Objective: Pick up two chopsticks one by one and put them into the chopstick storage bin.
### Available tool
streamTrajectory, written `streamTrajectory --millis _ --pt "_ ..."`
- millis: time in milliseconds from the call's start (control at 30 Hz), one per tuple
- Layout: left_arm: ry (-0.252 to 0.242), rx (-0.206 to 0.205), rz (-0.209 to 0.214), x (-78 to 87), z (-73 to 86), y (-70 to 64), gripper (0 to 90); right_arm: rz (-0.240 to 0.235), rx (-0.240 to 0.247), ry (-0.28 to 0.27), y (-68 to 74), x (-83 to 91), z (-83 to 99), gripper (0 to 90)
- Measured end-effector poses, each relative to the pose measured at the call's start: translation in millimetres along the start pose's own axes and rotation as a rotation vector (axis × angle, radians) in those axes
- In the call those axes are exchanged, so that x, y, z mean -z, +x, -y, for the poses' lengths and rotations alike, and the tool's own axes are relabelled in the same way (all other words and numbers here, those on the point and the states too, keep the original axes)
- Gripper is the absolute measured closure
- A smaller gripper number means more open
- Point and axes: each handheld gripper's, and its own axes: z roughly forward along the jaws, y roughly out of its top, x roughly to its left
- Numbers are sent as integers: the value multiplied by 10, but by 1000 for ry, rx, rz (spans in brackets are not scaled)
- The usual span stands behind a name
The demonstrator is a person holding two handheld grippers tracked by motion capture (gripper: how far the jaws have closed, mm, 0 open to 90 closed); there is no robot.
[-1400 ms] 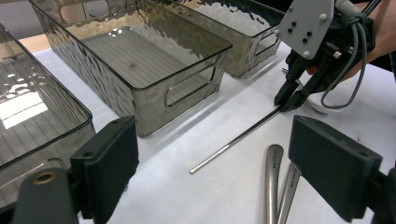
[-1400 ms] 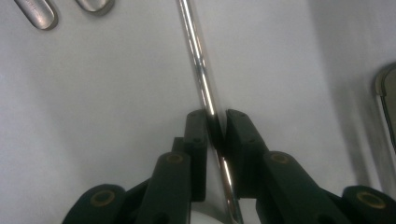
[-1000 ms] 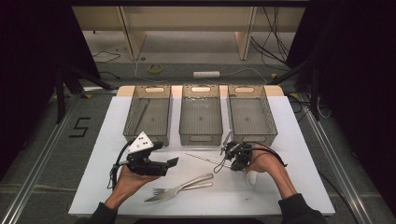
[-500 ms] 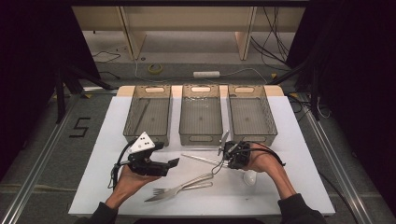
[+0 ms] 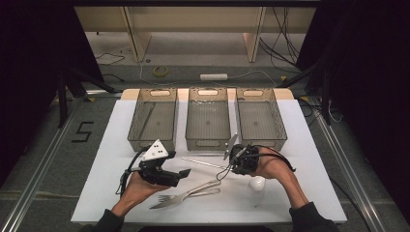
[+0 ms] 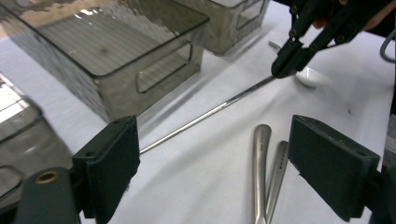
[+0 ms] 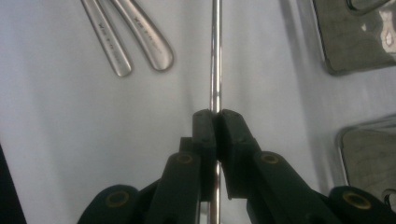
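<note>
Rod: a thin, shiny metal stick (image 7: 215, 70) lay straight on the white table (image 5: 121, 145), just in front of the middle bin (image 5: 208, 118), one end pinched in the right gripper (image 7: 215, 116).
Right gripper: jaws closed tight on the stick.
Left gripper (image 6: 212, 163): jaws stood wide, gripping nothing, over two smooth steel handles (image 6: 268, 158).
Room: bare table lay around the stick; a white spoon (image 5: 257, 183) sat near the right hand.
Bins: three smoky ribbed plastic bins (image 5: 154, 118); their contents could not be made out.

A black "5" on the floor (image 5: 83, 131) left of the table (image 5: 116, 145)
</note>
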Motion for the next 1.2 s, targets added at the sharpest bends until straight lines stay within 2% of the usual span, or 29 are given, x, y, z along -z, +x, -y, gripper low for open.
streamTrajectory --millis 133,500,633,833,933,1200 --pt "28 -25 22 -64 -9 -58 172 -4 8 -10 52 32 -31 858" --pt "147 -118 27 -284 -11 -212 189 -10 63 -13 201 148 -114 858" --pt "158 -109 34 -313 -12 -216 204 -11 83 -19 251 176 -142 858" --pt "192 -130 59 -350 -11 -238 260 -20 127 -30 340 202 -207 858" --pt "218 -164 83 -373 -13 -264 309 -25 134 -25 384 216 -236 857" --pt "278 -253 94 -458 -7 -378 422 -36 175 -33 450 229 -273 857"
